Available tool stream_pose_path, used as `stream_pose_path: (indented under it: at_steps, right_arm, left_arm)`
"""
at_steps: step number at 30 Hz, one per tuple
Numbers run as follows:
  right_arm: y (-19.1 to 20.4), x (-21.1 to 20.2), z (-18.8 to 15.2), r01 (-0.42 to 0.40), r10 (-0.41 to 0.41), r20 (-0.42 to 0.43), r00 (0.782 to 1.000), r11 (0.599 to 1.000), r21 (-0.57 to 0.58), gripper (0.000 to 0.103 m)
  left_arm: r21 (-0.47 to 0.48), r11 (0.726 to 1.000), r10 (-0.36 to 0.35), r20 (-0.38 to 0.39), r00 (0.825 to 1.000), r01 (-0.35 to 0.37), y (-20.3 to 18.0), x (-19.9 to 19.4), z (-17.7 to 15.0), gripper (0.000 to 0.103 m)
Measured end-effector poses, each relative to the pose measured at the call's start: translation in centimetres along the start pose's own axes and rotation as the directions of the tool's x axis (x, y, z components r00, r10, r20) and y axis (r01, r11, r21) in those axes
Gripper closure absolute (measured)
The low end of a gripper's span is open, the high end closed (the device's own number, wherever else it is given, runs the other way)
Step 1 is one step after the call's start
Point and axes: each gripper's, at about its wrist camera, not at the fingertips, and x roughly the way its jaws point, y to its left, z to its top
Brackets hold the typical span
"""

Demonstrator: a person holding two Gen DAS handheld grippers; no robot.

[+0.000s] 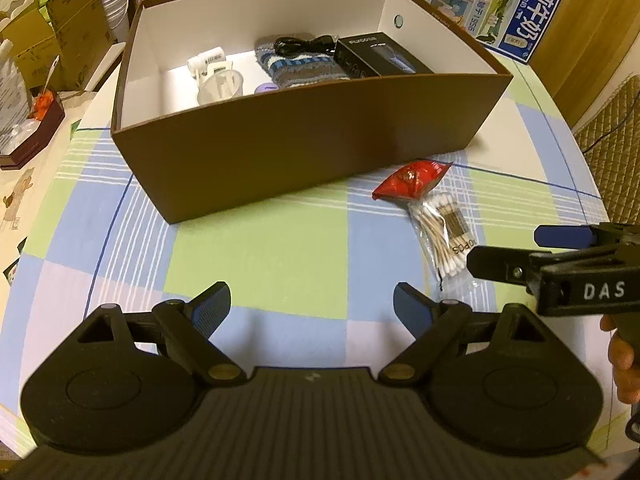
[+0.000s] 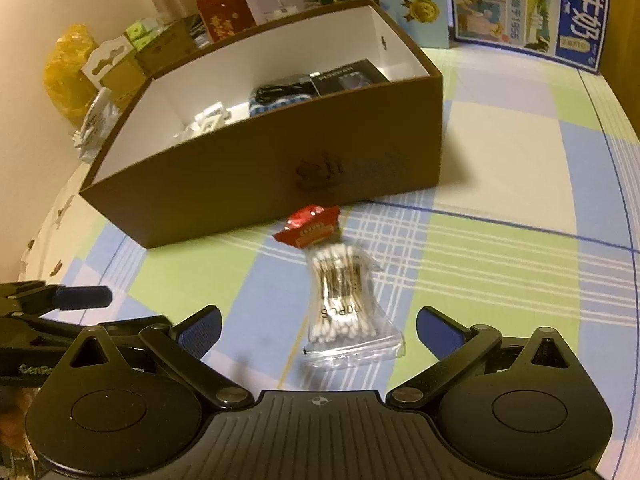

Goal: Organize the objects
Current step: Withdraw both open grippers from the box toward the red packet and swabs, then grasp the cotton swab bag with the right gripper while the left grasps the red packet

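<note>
While right gripper [image 2: 319,328], fingers wide, nears cotton-swab bag [image 2: 345,300], slick film may slip; left gripper [image 1: 312,306] wide, empty.

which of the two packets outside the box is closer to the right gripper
The clear bag of cotton swabs; it lies between the open right hand-held gripper fingers, while the red packet sits beyond it.
</note>
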Motion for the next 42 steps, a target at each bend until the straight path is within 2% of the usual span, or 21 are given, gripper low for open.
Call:
stream_pose_path:
  at_steps: [7,15,23,28,30,39,42]
  right_arm:
    - [-0.2,2.0,-0.5,0.044,-0.045,-0.019,0.999,0.999,-0.021,0.002]
    - [0.4,3.6,-1.0,0.08,-0.082,-0.008,0.997,0.991,-0.108,0.003]
    - [0.8,5.4,-1.6,0.105,-0.106,0.005,0.994,0.976,-0.189,0.026]
    - [0.4,5.2,-2.0,0.126,-0.121,0.037,0.992,0.97,-0.209,0.055]
    - [-0.2,4.8,-1.9,0.13,-0.125,0.041,0.991,0.975,-0.182,0.061]
    - [-5.3,2.6,-1.9,0.238,-0.237,0.049,0.97,0.971,-0.021,0.063]
    - [-7.0,1.7,-1.9,0.268,-0.269,0.048,0.962,0.963,0.03,0.063]
  left_arm:
    - [-0.01,1.0,0.013,-0.019,1.0,-0.013,0.2,0.8,-0.3,0.017]
    - [-0.006,1.0,0.025,-0.033,0.999,-0.025,0.4,1.7,0.0,0.017]
    - [0.007,0.999,0.034,-0.048,0.998,-0.034,0.4,3.0,0.2,0.017]
    - [0.021,1.0,0.018,-0.046,0.999,-0.017,0.1,3.7,0.3,0.017]
    - [0.037,0.999,0.01,-0.04,0.999,-0.008,-0.2,4.1,0.3,0.017]
    - [0.138,0.989,-0.042,0.0,0.999,0.042,-2.7,6.0,0.7,0.019]
    - [0.093,0.99,-0.106,-0.017,0.994,0.107,-3.3,6.4,1.4,0.019]
